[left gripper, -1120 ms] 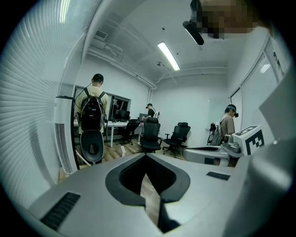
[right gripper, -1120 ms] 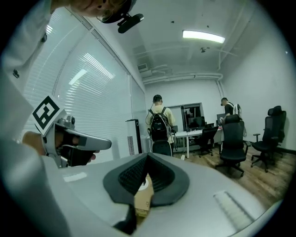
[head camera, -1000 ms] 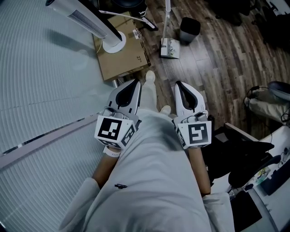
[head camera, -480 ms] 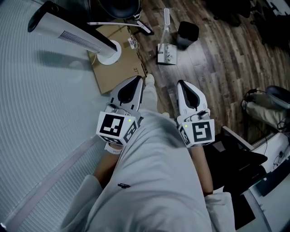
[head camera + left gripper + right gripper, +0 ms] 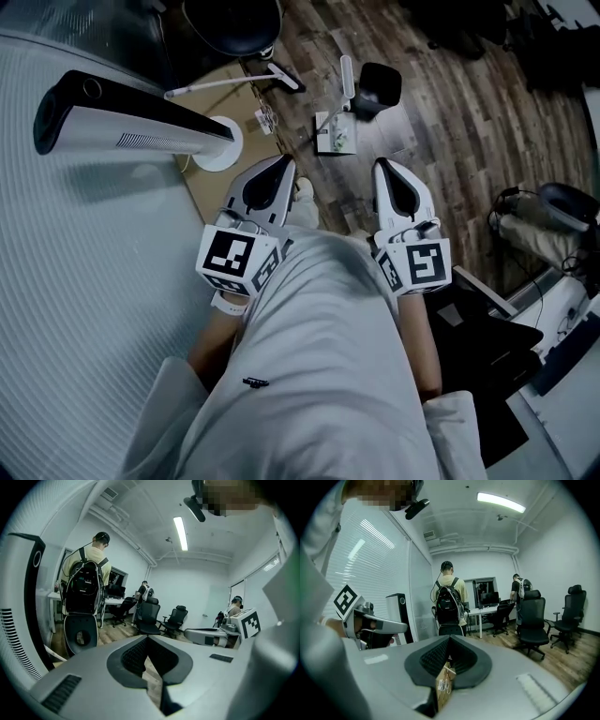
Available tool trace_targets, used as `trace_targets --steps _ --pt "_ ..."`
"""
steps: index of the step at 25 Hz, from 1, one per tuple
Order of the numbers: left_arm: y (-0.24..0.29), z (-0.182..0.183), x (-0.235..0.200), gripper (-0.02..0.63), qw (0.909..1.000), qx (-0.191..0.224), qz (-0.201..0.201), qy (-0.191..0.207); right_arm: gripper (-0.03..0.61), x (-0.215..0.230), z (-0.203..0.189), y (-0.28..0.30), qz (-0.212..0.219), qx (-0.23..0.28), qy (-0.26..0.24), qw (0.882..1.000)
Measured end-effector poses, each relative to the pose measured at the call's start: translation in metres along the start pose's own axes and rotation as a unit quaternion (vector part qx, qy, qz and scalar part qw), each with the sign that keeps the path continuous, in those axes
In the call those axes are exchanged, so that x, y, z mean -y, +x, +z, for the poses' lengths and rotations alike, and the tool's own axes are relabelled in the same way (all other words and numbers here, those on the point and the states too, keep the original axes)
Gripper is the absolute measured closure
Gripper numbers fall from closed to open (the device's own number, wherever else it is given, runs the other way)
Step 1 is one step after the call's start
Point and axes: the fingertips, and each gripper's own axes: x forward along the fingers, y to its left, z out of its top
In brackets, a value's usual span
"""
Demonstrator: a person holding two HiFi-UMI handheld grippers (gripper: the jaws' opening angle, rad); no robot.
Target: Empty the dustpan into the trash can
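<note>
We are holding left gripper (image 5: 279,167) and right gripper (image 5: 384,169) side by side, both fingers pinched together, gripping nothing; dustpan (image 5: 333,134) sitting near trash can (image 5: 380,86) ahead.

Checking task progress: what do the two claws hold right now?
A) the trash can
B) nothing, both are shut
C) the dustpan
B: the left claw and right claw are shut and empty; the dustpan stands ahead near the trash can.
</note>
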Motion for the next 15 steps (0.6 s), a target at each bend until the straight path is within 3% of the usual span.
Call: trace_targets --steps 8,15 --pt "0.05 0.012 -0.023 0.607 0.9989 -0.025 -0.04 0.005 0.568 0.015 0.003 0.043 -0.017 -0.01 0.002 1.0" --pt "0.092 0.019 -0.028 0.607 0.998 -0.039 -0.05 0.0 0.568 0.039 -0.012 0.066 -0.011 -0.02 0.018 1.0"
